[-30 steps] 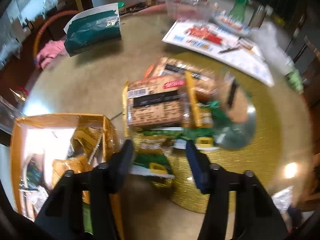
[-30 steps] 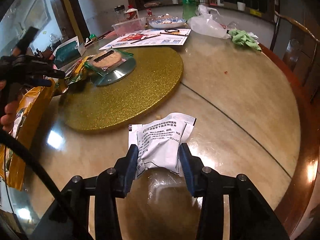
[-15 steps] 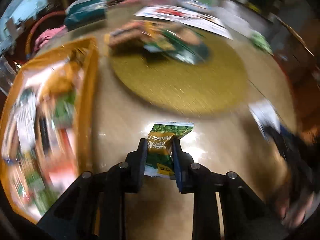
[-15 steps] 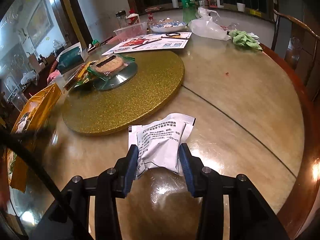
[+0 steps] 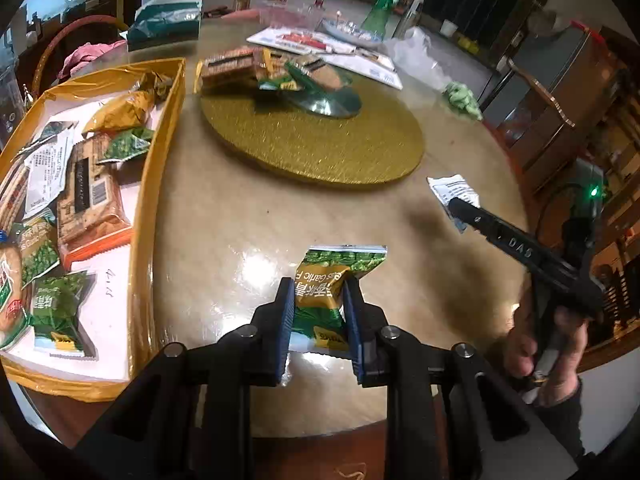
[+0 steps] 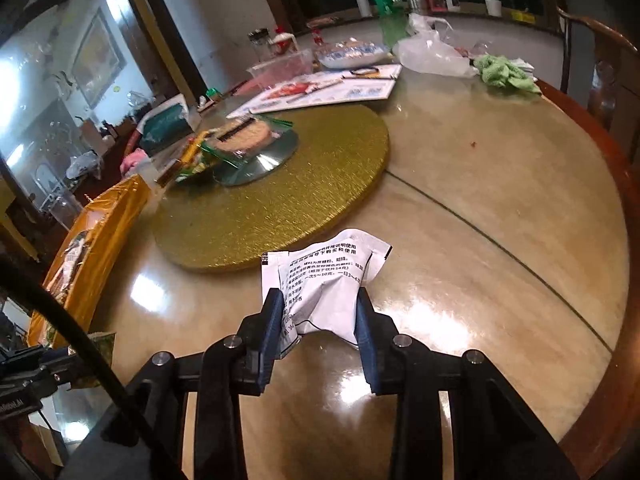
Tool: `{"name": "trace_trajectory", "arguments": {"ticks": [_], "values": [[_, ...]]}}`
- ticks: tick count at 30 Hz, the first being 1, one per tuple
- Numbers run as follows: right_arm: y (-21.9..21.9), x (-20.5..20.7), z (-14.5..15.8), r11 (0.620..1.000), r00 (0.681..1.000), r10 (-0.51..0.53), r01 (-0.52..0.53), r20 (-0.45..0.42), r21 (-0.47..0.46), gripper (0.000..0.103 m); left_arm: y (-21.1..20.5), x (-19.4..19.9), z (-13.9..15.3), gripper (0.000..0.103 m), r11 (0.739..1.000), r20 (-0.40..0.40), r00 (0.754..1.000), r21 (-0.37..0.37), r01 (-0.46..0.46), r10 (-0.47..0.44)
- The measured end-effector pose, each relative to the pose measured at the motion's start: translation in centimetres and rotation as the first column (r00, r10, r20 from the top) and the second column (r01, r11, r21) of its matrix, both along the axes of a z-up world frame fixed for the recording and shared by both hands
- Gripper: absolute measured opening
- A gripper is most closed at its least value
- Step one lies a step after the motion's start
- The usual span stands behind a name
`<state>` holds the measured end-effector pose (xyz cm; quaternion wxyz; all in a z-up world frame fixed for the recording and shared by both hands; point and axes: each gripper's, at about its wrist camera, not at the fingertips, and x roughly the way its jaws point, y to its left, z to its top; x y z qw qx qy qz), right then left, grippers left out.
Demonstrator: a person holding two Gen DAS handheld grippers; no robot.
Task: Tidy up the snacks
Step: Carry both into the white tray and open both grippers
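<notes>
**Both grippers loaded, both grips look a bit sketchy**

Left wrist view: the left gripper (image 5: 318, 322) is clamped on the green pea packet (image 5: 334, 280), held above the table (image 5: 248, 216) just beside the yellow tray (image 5: 162, 184) where other snacks already sit. The pads only pinch the lower half, so I reckon a quick swing toward the tray could let the slippery foil twist out. A second ago those jaws stood wide over the pile on the gold turntable (image 5: 320, 148); they've closed on the packet since

Right wrist view: the right gripper (image 6: 318, 338) has just been closing on the white sachet (image 6: 328, 284), which now bunches up between the pads near the turntable's edge. Earlier it lay flat. A puffy bag like that could pop free or tear
</notes>
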<state>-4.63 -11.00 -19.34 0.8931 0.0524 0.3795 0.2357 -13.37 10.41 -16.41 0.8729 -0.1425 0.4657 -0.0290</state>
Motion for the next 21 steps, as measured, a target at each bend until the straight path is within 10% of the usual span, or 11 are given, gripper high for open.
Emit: {"name": "trace_trajectory", "arguments": {"ticks": [8,21], "values": [[3.2,-3.2,1.7,0.978,0.986,0.167,-0.162,-0.027,0.134,0.035,2.9,-3.2,3.1,0.026,0.998,0.075,0.995,-0.033,-0.06,0.062],[19.6,-7.3,5.1,0.83,0.841,0.542,-0.535,0.001,0.155,0.035,15.2,-7.4,3.3,0.026,0.927,0.075,0.925,0.025,-0.375,0.372]]}}
